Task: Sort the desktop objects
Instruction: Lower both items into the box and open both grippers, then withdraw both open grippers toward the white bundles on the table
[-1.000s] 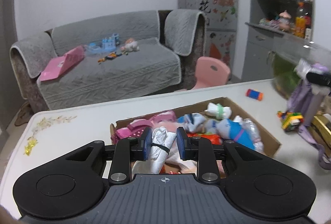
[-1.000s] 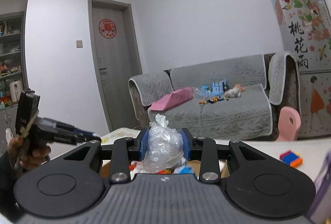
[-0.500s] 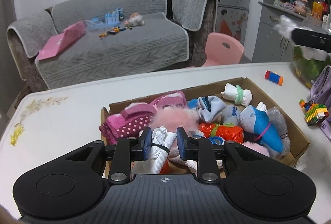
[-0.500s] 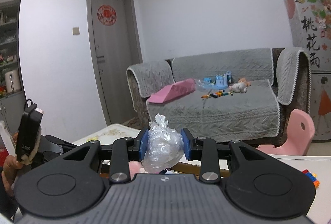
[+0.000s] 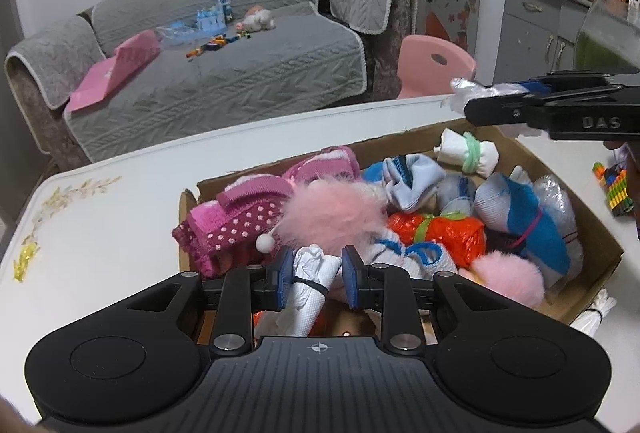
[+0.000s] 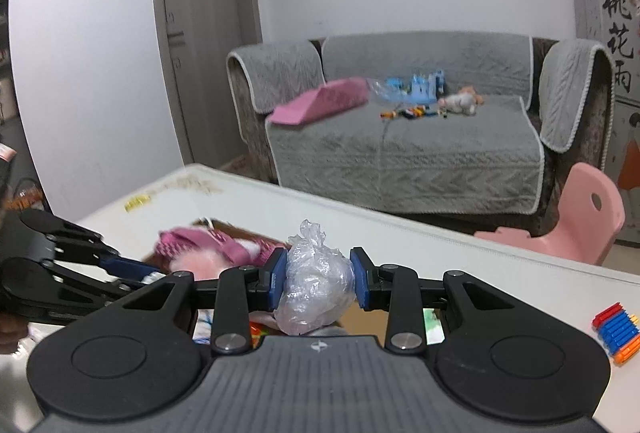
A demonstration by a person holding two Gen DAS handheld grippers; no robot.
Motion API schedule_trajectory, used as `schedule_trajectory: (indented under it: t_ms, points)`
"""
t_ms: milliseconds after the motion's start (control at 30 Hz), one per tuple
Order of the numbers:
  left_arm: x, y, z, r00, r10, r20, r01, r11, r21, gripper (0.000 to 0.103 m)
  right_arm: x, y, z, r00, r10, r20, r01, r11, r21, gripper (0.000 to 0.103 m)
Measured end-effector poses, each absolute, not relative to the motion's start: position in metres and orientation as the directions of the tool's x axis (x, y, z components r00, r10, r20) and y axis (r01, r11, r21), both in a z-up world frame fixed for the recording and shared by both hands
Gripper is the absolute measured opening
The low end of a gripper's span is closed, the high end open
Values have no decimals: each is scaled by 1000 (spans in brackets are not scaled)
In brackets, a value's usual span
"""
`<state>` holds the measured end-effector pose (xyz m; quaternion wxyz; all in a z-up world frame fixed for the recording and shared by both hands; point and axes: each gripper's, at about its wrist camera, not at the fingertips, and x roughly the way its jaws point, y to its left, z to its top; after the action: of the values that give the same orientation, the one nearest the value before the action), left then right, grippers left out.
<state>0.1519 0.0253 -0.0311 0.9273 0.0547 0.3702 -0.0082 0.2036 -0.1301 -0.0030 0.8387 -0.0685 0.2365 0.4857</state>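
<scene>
Left wrist view shows our left gripper clamped on a white tied bag above the cardboard box, near its 7 o'clock corner. Our right gripper squeezes a clear plastic bundle over the box's 1 o'clock side. We should lower each into a free gap before releasing, keeping the grippers apart.

You have a white tied roll and a clear knotted plastic bundle over the full cardboard box.
</scene>
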Motion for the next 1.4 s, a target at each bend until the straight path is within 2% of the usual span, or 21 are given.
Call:
schedule_trajectory:
  t_ms: [233,400,467,500,533,567,600,667,767,800,867,933,1067,1233,1400]
  points:
    - [154,30,-37,709,19,-704,53,995,80,33,205,-119,-9,435,742,-511,-844,534,56,31]
    - [156,30,-45,691,23,-722,56,995,85,39,208,-113,-17,454,704,-547,-834,552,17,34]
    - [155,29,-46,693,27,-720,56,994,91,59,205,-114,-18,456,701,-548,-834,552,13,36]
    - [154,28,-45,697,29,-716,54,994,93,65,206,-114,-17,456,702,-547,-833,553,14,37]
    - [151,28,-43,706,27,-707,56,994,93,76,204,-116,-15,464,703,-539,-831,557,11,42]
    - [149,28,-41,716,26,-697,56,994,95,80,202,-118,-13,468,706,-531,-830,558,12,46]
    - [147,27,-39,724,27,-690,55,994,98,81,200,-120,-11,471,709,-525,-828,560,14,48]
    - [143,27,-34,734,18,-679,59,994,90,84,196,-124,-6,491,706,-510,-819,574,5,64]
    - [136,30,-26,743,-2,-669,69,995,73,88,181,-139,3,525,705,-477,-803,596,-2,80]
    - [132,31,-24,747,-2,-664,67,995,72,88,179,-144,5,537,703,-465,-796,605,-5,83]
    - [122,35,-17,757,-6,-653,62,996,63,88,159,-160,9,569,695,-440,-776,630,-9,95]
    - [108,43,-8,771,-8,-637,44,998,41,91,135,-179,9,592,693,-411,-761,649,-2,100]
    - [63,62,9,801,33,-598,-30,999,15,97,97,-204,3,598,697,-396,-752,659,26,102]
    - [-1,80,20,821,204,-533,-181,979,96,103,67,-212,-12,580,701,-415,-758,651,41,102]
    - [-38,100,-16,729,277,-626,-321,946,44,103,61,-210,-38,574,678,-459,-729,678,90,102]
